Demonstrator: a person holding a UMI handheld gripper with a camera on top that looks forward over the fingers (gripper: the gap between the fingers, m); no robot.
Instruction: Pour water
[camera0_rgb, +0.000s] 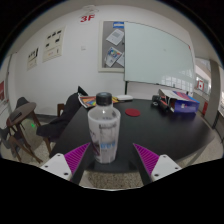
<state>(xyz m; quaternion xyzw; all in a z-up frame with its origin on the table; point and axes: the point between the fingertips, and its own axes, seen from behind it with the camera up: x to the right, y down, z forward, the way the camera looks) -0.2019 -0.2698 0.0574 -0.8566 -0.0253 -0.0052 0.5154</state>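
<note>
**Bottle stands between the jaws as pouring task begins**

A clear plastic water bottle (104, 135) with a dark cap stands upright on the dark table (170, 135), directly between the two pink finger pads (150, 160) of the hand-held gripper (110, 163). The jaws are spread wide and released: a gap shows on each side of the bottle, and neither pad touches it. The bottle appears to rest on its own base, close in to the fingers rather than out ahead of them.

The gripper is held level and low, near table height, pointing straight across the table toward the far wall, where a whiteboard (165, 52) hangs. A chair (25, 125) sits off to one side, and a box with purple markings (180, 100) lies well beyond the bottle on the far part of the table. No cup or other receiving vessel can be made out.

The step in hand looks like the grasp. Done well, it would mean closing evenly on the bottle's body around mid-height, keeping it centred so that neither pad pushes it over first, and squeezing only enough to hold: thin plastic is likely to buckle. Whether the cap is screwed on tight cannot be told.
</note>
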